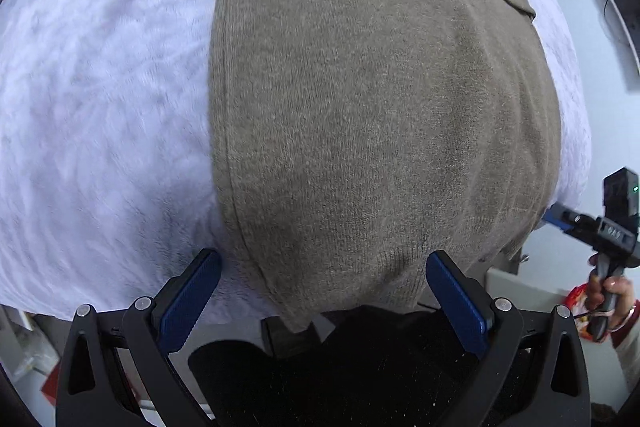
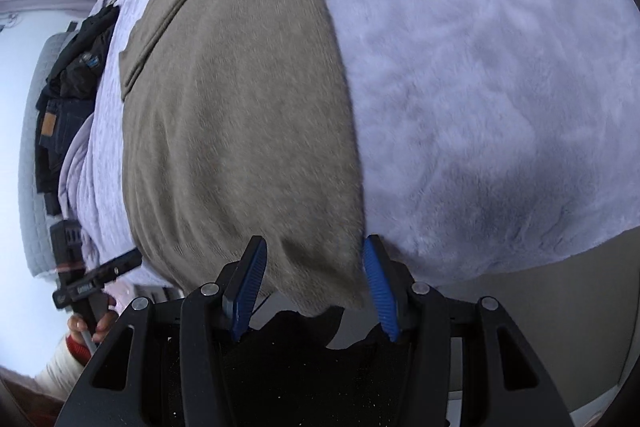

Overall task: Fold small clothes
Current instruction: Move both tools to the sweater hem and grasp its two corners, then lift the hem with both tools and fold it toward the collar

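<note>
Counted: 1 taupe knit garment [image 1: 380,115], laid on 1 pale fluffy blanket [image 1: 100,99]. 2 grippers seen, left gripper [image 1: 322,291] and right gripper [image 2: 314,281], w/ 2 blue pads each. 1 pile of dark clothes [image 2: 68,87] noted beside blanket.

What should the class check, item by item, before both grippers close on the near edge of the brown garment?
1. Left gripper jaws open: ok.
2. Right gripper jaws open: ok.
3. Brown garment near edge lies between each pair of jaws: ok.
4. Garment flat on the white fleece blanket: ok; the far end is already folded over.
5. Pads touching cloth: cannot tell.
6. Blanket clear of the jaws: cannot tell.
</note>
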